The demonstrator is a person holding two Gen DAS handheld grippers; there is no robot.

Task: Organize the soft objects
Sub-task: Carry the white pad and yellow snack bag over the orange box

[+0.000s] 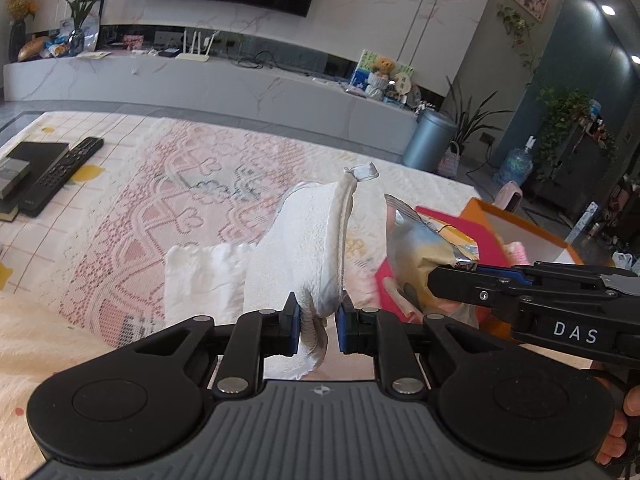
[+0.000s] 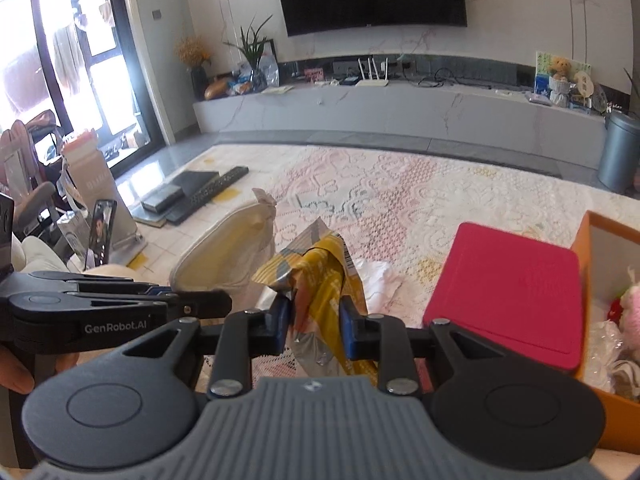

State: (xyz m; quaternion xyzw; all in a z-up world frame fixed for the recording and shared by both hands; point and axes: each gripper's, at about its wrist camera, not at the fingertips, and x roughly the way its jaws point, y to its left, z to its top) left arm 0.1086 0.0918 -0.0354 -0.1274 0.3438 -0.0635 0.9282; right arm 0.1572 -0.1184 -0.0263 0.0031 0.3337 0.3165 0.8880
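My left gripper (image 1: 318,316) is shut on the lower end of a white terry slipper (image 1: 304,240), which stands up off the table. In the right wrist view the slipper (image 2: 224,248) shows its cream sole, with the left gripper (image 2: 224,304) beside it. My right gripper (image 2: 316,320) is shut on a crumpled yellow-and-silver snack bag (image 2: 320,272), held above the lace tablecloth (image 2: 400,200). The left wrist view shows the right gripper (image 1: 436,276) coming in from the right with the same snack bag (image 1: 420,240). The two grippers are side by side, close together.
A crumpled white cloth (image 1: 200,276) lies under the slipper. A red flat lid (image 2: 508,296) leans by an orange box (image 2: 580,240) holding a pink plush toy (image 2: 632,304). A remote (image 1: 60,176) and dark boxes sit far left. A hand (image 1: 616,432) grips the right tool.
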